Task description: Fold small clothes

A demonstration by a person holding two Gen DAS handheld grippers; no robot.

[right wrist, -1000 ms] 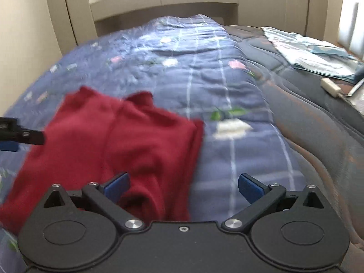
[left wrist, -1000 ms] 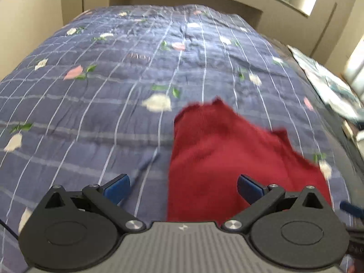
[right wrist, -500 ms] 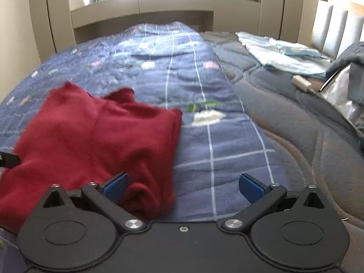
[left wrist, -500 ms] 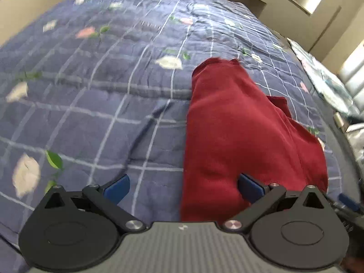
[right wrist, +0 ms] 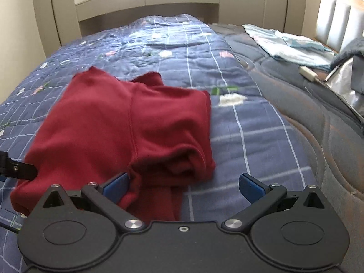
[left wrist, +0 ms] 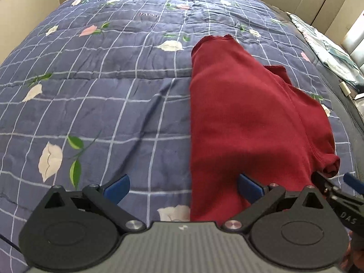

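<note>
The left gripper (left wrist: pixel 183 187) is hanging with its blue fingers (left wrist: pixel 116 187) spread wide apart, holding nothing. The right gripper (right wrist: pixel 183 187) is spread wide too, also holding nothing. Their black bodies are hiding the near edge of the red garment (left wrist: pixel 245 113), which is lying folded over on the blue flowered quilt (left wrist: pixel 102 91), a little to the right. The right gripper's arm is peeking in at the far right, showing the letters "DAS". Farther off, the quilt is showing the upside-down word "LOVE" (left wrist: pixel 147 14). Light blue cloth (right wrist: pixel 286 43) is lying far right on a grey cover (right wrist: pixel 295 95). Beige cupboards (right wrist: pixel 147 2) are standing under a bright window.
</note>
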